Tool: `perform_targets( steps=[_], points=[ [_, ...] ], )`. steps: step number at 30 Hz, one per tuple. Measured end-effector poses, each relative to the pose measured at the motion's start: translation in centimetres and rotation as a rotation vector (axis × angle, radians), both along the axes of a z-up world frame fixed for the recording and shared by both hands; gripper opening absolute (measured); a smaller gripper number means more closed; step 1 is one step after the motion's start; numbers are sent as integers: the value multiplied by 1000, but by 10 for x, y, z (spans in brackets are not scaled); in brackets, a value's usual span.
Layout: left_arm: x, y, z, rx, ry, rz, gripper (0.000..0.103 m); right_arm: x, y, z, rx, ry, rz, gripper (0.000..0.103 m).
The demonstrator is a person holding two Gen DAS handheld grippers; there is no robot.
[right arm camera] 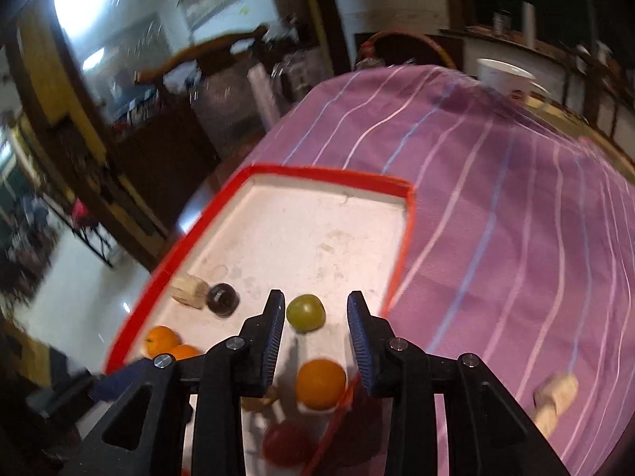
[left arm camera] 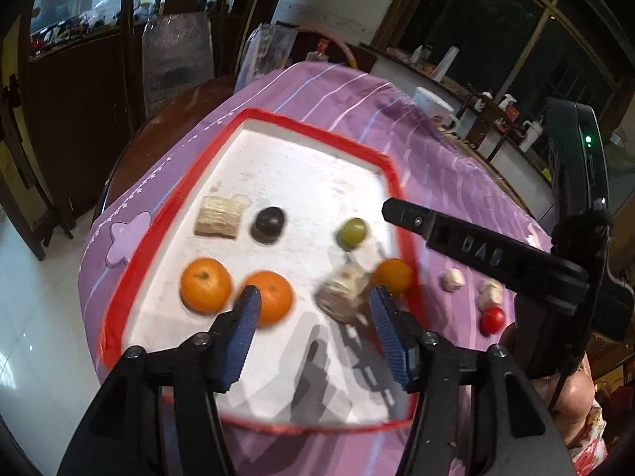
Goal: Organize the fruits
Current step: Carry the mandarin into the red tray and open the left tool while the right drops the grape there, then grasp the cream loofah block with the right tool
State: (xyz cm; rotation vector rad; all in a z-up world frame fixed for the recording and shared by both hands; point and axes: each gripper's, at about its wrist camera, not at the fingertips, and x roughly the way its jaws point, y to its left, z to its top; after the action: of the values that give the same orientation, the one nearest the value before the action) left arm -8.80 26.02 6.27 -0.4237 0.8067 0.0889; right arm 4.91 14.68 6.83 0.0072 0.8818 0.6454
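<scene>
1. Organizing the fruits calls for moving the loose pieces from the purple striped cloth on the counter [left arm camera: 325, 91] into the white tray with the red rim [left arm camera: 254, 113].
2. Contents of the tray, in the left wrist view: two round orange mandarins side by side at the near left [left arm camera: 205, 285] [left arm camera: 272, 296], a third orange mandarin at the right rim [left arm camera: 393, 275], a green round fruit [left arm camera: 351, 232], a dark round fruit [left arm camera: 268, 225], and two pale blocks, one blurred.
3. Pieces outside the tray: a small red tomato-like fruit [left arm camera: 492, 319] and two pale lumps [left arm camera: 453, 280] lie on the cloth, right of the tray's right rim.
4. Left hand-held gripper [left arm camera: 313, 297]: jaws stand moderately apart and empty. It hangs over the tray's near half, well left of the red fruit.
5. Right hand-held gripper [right arm camera: 316, 305]: jaws stand narrowly apart with nothing pressed between the pads; the green fruit and the third mandarin show through the gap, lower down.
6. Governing relation: the red fruit lies on the right hand-held gripper's side, close below its body, so the right hand appears nearer.
7. Round fruit has no long axis; any jaw angle suits.
</scene>
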Motion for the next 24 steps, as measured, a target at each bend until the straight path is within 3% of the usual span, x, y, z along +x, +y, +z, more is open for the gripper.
perform_targets(
  steps=[8,15,17,21,24],
  points=[
    [-26,-61,21,26,-84,-116,61,-47,-78,4,98,41,-149,36],
    [-34,-84,24,68,-100,-170,65,-73,-147,-12,165,96,-305,36],
    [-35,-78,25,92,-102,-140,65,-73,-161,-16,169,104,-348,36],
    [-36,-47,24,135,-84,10,65,-75,-180,-19,190,109,-394,37],
    [-37,-30,21,108,-65,63,65,-76,-183,-23,194,121,-390,37]
  ],
)
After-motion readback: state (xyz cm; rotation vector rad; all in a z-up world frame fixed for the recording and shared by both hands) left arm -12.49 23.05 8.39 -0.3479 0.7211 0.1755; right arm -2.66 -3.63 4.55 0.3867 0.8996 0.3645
